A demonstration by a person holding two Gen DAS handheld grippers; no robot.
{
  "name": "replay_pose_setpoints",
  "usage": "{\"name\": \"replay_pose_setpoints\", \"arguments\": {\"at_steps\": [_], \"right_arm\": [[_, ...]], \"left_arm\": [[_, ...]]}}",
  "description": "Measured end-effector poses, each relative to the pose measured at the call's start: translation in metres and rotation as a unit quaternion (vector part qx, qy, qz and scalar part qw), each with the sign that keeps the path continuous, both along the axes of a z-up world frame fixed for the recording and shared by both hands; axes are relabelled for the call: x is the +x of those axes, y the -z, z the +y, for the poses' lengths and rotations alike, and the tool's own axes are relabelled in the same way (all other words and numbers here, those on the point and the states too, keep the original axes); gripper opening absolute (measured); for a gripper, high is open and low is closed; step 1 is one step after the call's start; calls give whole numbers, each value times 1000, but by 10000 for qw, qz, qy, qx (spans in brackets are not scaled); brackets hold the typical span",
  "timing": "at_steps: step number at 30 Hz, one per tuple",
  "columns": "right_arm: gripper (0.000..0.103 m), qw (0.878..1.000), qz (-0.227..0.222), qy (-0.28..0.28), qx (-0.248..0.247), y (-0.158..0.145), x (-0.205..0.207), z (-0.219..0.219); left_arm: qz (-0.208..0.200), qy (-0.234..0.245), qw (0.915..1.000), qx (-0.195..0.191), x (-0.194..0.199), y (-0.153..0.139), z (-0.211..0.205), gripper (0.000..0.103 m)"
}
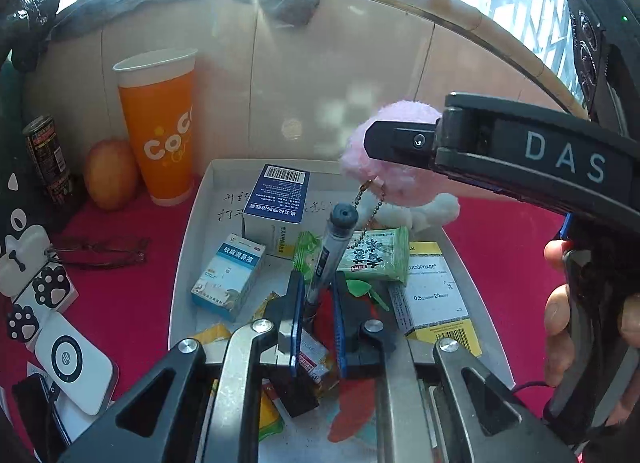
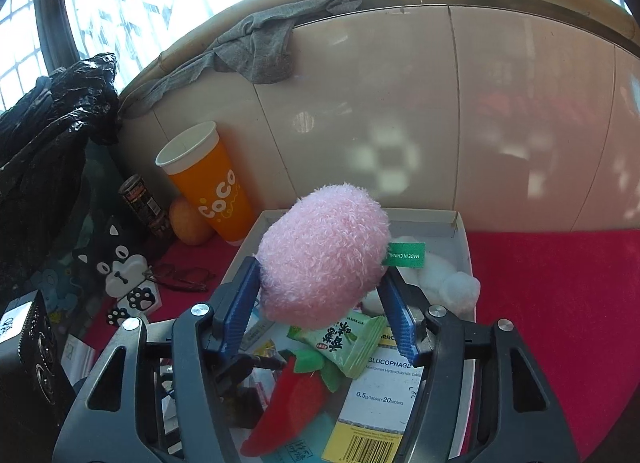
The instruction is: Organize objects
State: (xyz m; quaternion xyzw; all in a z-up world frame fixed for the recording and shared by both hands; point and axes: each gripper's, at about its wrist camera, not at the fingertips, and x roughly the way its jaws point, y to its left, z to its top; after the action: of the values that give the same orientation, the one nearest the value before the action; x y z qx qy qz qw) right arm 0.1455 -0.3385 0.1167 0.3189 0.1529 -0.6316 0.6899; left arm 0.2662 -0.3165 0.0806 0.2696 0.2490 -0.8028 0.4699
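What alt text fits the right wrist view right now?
The right gripper has a pink plush toy between its open blue pads over a white tray of medicine boxes and snack packets. An orange cup stands behind on the red cloth.

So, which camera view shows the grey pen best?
The left wrist view. There the grey pen stands tilted between the left gripper's blue pads, its capped end up, over the white tray. In the right wrist view the pink plush toy fills the middle and the pen cannot be made out.
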Motion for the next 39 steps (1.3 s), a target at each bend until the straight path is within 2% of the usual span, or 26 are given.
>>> {"name": "replay_pose_setpoints", "arguments": {"at_steps": [1,2,3,9,12,16,29,34,39], "right_arm": [[84,10000,-5,20,-47,-1,-1,1],[86,9999,-26,45,-108,-3,-3,3],[86,9998,-59,78,-157,-4,-5,5],[87,9982,-409,345,-273,-11,-24,21],[95,9972,-452,433,-404,-16,-27,34],[95,9963,-491,436,-562,-23,-27,51],[95,9893,-110,793,-1219,-41,-30,116],[95,9840,352,1107,-1349,-42,-29,144],[95,9800,475,1341,-1388,-45,-37,178]], "left_arm": [[4,17,10000,-46,0,0,1,52],[37,43,9999,-99,-1,0,3,90],[69,58,9998,-164,0,-1,6,103],[150,-46,9985,-533,2,-14,21,103],[148,-130,9978,-626,1,-18,25,103],[142,-242,9966,-780,2,-27,32,103],[219,-614,9886,-1354,10,-50,80,103],[80,-696,9883,-1353,12,-57,97,103],[169,-956,9843,-1475,24,-70,121,103]]}}
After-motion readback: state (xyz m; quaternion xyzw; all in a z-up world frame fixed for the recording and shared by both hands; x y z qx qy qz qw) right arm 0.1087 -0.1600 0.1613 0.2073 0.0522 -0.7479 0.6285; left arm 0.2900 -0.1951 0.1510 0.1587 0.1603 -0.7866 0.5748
